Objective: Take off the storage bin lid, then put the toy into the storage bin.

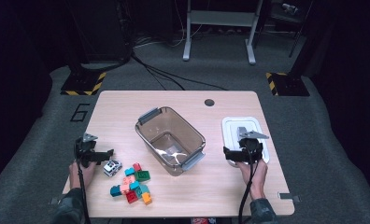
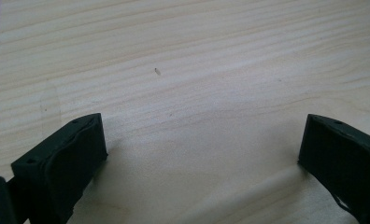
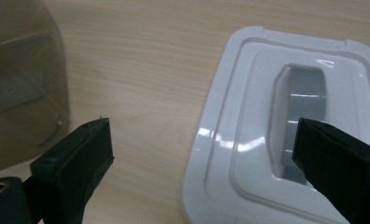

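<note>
A clear brownish bin [image 1: 192,135] with grey handles stands empty at the table's middle. To its right lies a white lid [image 1: 239,122] with a recessed grip. My right gripper [image 1: 245,148] hovers at the lid's near edge, open. In the right gripper view its gripper [image 3: 202,135] straddles the lid's [image 3: 248,93] left rim, one jaw over bare wood next to the bin [image 3: 19,79], the other over the recess. My left gripper [image 1: 106,155] is open at the table's left, beside a small toy car [image 1: 112,167]. In the left gripper view the gripper [image 2: 202,135] holds nothing over bare wood.
A pile of several coloured toy bricks [image 1: 132,184] lies near the front edge, left of centre. The wooden table [image 1: 127,102] has a round cable hole [image 1: 209,102] at the back. Dark carpet and cables surround it.
</note>
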Demonstrator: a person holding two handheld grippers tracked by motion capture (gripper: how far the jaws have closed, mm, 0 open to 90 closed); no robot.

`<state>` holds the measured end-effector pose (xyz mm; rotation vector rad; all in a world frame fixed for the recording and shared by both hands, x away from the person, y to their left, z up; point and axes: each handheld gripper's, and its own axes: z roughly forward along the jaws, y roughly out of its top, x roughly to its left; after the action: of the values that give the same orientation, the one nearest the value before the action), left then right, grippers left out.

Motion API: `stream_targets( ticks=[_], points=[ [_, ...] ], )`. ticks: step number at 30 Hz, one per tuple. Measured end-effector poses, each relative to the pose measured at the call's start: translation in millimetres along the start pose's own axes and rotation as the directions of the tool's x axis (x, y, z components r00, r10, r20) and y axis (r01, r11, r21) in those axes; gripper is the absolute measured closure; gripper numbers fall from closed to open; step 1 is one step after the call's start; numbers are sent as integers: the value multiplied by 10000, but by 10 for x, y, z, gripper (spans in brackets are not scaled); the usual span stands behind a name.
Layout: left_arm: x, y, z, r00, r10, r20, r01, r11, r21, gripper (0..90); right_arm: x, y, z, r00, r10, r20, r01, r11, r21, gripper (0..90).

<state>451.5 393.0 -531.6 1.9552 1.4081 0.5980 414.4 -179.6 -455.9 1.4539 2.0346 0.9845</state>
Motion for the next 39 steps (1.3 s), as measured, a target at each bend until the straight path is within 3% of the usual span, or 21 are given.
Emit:
stream_targets(
  ticks=[7, 15, 20, 23, 24, 28, 29, 33, 35, 37, 39],
  points=[
    [-2, 1, 1, 10000, -21, -8, 21, 10000, -2, 4, 282, -211, 55, 9956, -701, -615, 715, 9972, 209, 0],
    [-2, 8, -5, 10000, -34, -10, 34, 9999, 109, 4, 509, -367, 165, 9864, -1386, -879, 1421, 9893, 342, 0],
    [2, 7, -7, 10000, -17, -3, 17, 9999, 105, 4, 591, -460, 255, 9811, -1455, -1277, 1518, 9876, 407, 0],
    [22, -3, -25, 9999, -90, -63, 91, 9999, 122, 4, 662, -512, 319, 9824, -1458, -1166, 1529, 9867, 547, 0],
    [40, -6, -40, 9999, -152, -9, 153, 9997, 167, 5, 667, -528, 339, 9780, -1706, -1200, 1789, 9819, 625, 0],
    [87, -18, -152, 9991, -383, 201, 387, 9991, -184, 0, 706, -561, 379, 9818, -1506, -1154, 1604, 9837, 809, 0],
    [89, -17, -168, 9989, -422, 193, 427, 9987, -278, 0, 692, -565, 395, 9779, -1776, -1101, 1864, 9795, 761, 0],
    [127, -15, -303, 9969, -524, 585, 554, 9972, -511, 10, 702, -597, 426, 9791, -1696, -1123, 1799, 9796, 891, 0],
    [124, -14, -362, 9976, -432, 542, 466, 9969, -639, 28, 705, -599, 427, 9740, -1958, -1137, 2053, 9755, 788, 0],
    [130, -10, -419, 9960, -449, 779, 507, 9960, -738, 31, 707, -607, 436, 9738, -1910, -1233, 2021, 9757, 851, 0],
    [130, -2, -495, 9965, -385, 741, 444, 9958, -801, 37, 660, -604, 453, 9773, -1641, -1343, 1769, 9801, 902, 0]
  ],
)
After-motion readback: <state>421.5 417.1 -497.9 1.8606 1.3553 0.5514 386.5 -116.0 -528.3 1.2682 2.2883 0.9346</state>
